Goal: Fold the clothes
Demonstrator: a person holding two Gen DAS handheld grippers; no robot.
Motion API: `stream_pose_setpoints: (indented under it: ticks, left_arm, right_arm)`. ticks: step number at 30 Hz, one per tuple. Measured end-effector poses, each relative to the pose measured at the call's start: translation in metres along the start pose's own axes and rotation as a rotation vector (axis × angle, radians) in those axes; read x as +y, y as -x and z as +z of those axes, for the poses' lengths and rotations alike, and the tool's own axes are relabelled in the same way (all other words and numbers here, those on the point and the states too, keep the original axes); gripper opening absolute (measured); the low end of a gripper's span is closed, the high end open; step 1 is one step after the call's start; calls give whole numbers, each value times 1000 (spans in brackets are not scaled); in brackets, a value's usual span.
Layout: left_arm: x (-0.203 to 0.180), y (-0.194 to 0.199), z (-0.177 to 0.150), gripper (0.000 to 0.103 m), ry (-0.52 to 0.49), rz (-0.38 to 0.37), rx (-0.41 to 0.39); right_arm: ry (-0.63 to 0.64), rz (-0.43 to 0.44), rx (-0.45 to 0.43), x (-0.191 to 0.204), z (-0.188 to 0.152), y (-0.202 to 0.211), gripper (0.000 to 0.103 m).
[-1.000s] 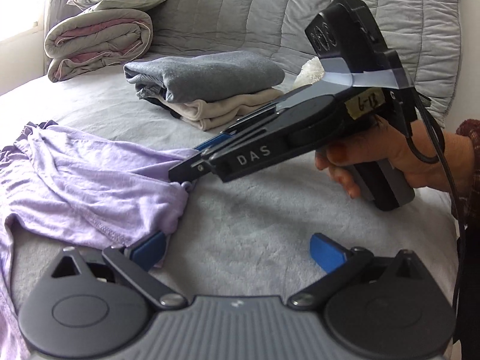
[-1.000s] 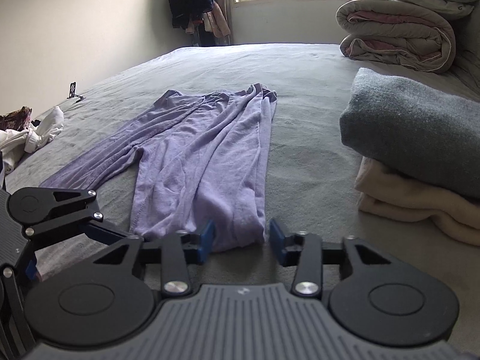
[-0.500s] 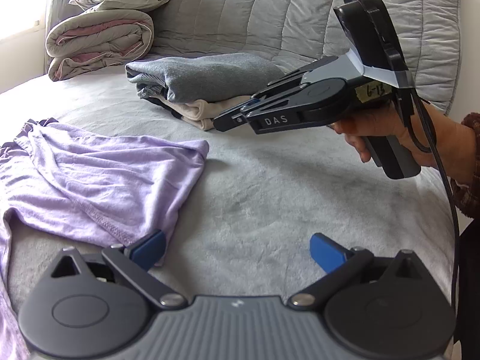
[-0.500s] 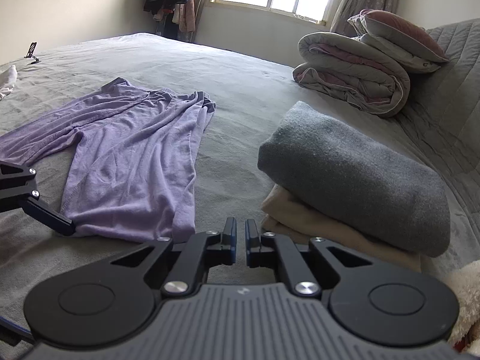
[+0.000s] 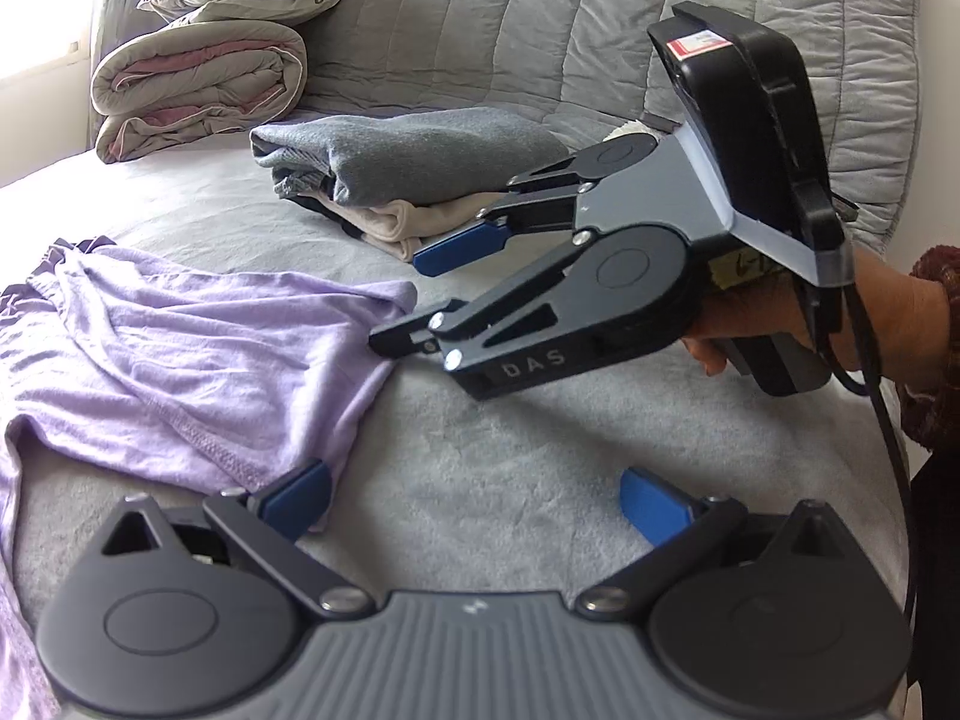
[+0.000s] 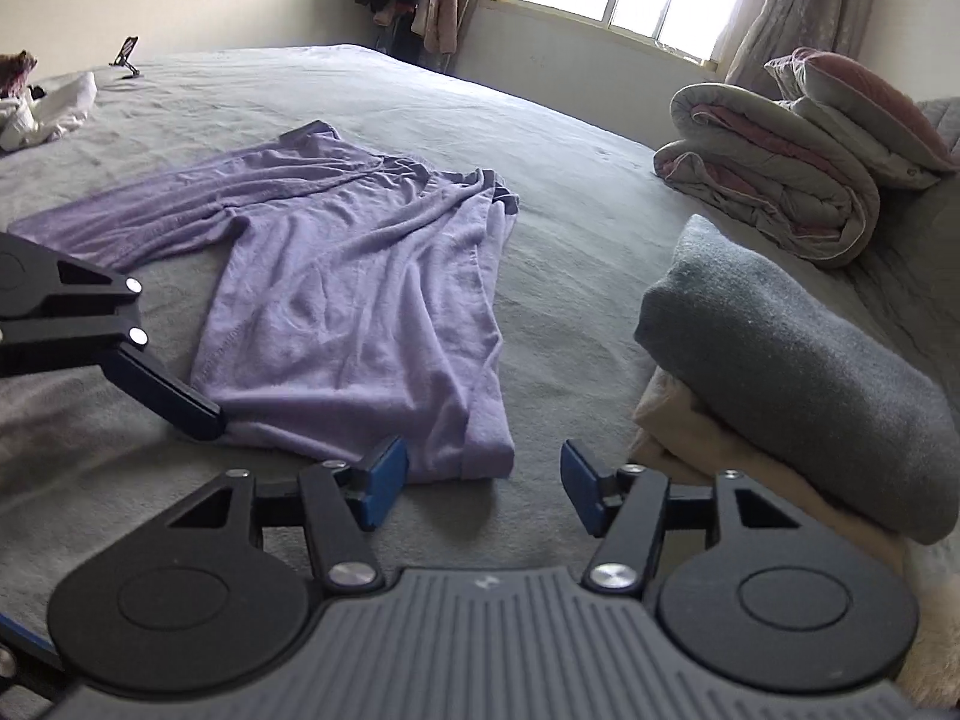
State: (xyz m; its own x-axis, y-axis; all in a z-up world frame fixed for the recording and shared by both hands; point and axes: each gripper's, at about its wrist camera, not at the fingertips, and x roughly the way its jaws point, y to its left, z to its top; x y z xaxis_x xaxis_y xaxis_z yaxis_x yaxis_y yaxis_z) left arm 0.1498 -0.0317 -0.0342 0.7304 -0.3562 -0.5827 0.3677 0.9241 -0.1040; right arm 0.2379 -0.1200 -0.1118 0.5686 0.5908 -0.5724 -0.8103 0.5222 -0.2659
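The right gripper (image 6: 485, 483) is opening its jaws just short of the lilac garment's near corner, nothing between them. The left gripper (image 5: 474, 504) stands spread wide, one blue pad (image 5: 297, 498) touching the hem. The lilac garment (image 6: 354, 300) lies flat on the grey bed (image 6: 570, 252), beside a folded stack (image 6: 798, 372).

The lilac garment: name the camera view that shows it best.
The right wrist view. There the lilac garment lies nearly whole on the bed, folded lengthwise, a sleeve running off to the left. The left wrist view shows only its near end, cut off at the picture's left edge and partly behind the left gripper.
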Motion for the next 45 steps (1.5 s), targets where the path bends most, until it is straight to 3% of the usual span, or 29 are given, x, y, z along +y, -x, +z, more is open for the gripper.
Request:
stream_pose_setpoints:
  ticks: [2, 8, 12, 13, 16, 19, 24, 25, 28, 32, 41, 45]
  left_arm:
    - [1, 0, 0, 102, 2, -2, -2]
    - [0, -1, 0, 102, -2, 1, -3]
    - [-1, -1, 0, 102, -3, 2, -4]
    - [-1, -1, 0, 102, -3, 2, -4]
    - [0, -1, 0, 102, -2, 1, -6]
    - [0, 0, 0, 102, 0, -1, -7]
    - [0, 1, 0, 102, 2, -3, -11]
    - [0, 1, -1, 102, 2, -3, -11]
    - [0, 1, -1, 102, 1, -3, -12]
    - [-1, 1, -1, 102, 1, -2, -12]
    - [-1, 1, -1, 102, 0, -1, -12]
    - [-1, 0, -1, 102, 0, -1, -12]
  right_arm:
    - [-59, 2, 9, -12, 0, -2, 17]
    - [-118, 13, 38, -27, -7, -5, 3]
    - [-202, 96, 31, -30, -8, -4, 6]
    - [-240, 115, 35, -31, -8, -4, 16]
    - [-268, 121, 35, -31, -9, -5, 19]
    - [-316, 166, 25, -36, -11, -7, 30]
    - [-367, 212, 23, -45, -12, -11, 27]
    - [-363, 204, 23, -46, -11, -11, 20]
    - [-324, 198, 26, -44, -10, -11, 18]
    - [-195, 145, 35, -31, -3, -7, 7]
    - [153, -88, 76, -5, -5, -10, 4]
    - [117, -93, 70, -13, -7, -10, 4]
